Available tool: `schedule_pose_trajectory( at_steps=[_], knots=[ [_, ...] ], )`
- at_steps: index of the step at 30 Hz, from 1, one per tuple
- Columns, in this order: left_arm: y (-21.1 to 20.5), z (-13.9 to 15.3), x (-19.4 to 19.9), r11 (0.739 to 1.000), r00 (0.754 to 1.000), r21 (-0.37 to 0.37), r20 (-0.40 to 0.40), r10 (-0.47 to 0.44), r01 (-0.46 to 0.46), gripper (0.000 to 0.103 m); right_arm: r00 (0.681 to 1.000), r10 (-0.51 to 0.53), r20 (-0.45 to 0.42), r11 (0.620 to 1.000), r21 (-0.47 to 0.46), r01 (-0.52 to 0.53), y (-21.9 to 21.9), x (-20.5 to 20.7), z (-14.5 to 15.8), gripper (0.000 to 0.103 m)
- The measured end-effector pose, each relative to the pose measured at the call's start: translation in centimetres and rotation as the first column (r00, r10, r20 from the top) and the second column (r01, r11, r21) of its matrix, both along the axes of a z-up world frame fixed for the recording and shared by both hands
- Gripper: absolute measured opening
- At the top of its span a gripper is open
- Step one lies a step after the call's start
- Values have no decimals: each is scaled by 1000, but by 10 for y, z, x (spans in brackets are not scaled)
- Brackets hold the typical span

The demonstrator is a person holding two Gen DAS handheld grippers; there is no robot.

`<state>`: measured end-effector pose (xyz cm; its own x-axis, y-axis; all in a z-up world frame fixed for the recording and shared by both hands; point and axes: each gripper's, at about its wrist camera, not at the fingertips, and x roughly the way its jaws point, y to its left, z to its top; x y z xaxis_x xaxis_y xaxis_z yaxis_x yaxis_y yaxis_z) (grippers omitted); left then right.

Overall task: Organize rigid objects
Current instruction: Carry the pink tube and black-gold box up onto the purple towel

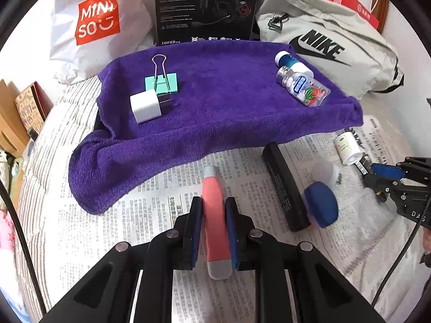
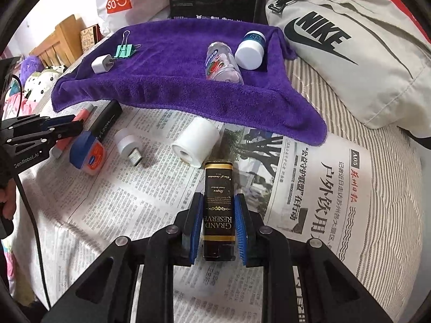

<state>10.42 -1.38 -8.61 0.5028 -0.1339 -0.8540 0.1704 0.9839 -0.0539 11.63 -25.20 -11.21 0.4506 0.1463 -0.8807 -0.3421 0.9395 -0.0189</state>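
Note:
My left gripper [image 1: 213, 215] is shut on a pink tube with grey ends [image 1: 215, 220], over the newspaper [image 1: 150, 210]. My right gripper [image 2: 218, 215] straddles a black "Grand Reserve" box [image 2: 217, 210]; its blue pads [image 2: 240, 228] sit at the box's sides. The purple towel [image 1: 221, 102] carries a mint binder clip [image 1: 161, 80], a white charger cube [image 1: 145, 106], a clear candy bottle [image 1: 304, 86] and a blue-labelled white bottle [image 1: 289, 62]. The towel also shows in the right wrist view [image 2: 172, 80].
On the newspaper lie a long black bar [image 1: 285, 185], a blue-capped jar [image 1: 320, 204], a white USB plug [image 2: 128, 145] and a white roll [image 2: 195, 141]. A Miniso bag [image 1: 97, 18], a black headset box [image 1: 207, 5] and a Nike bag [image 1: 323, 45] stand behind the towel.

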Motion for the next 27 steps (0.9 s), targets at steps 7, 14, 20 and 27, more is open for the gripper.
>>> schedule_pose_trajectory(
  at_steps=[7, 14, 20, 27],
  knots=[
    [8, 13, -5, 1000, 1000, -26, 13, -1, 2, 17, 1000, 7, 29, 1000, 15, -7, -4, -6, 21, 23],
    [15, 35, -5, 998, 999, -55, 42, -13, 15, 17, 999, 21, 44, 998, 53, -24, 2, -1, 38, 23],
    [14, 50, 6, 998, 998, -58, 63, -17, 20, 17, 998, 29, 53, 995, 90, -34, 12, 12, 49, 23],
    [13, 59, 29, 997, 997, -69, 73, -23, 28, 17, 997, 42, 60, 992, 114, -48, 21, 39, 59, 23]
  ],
)
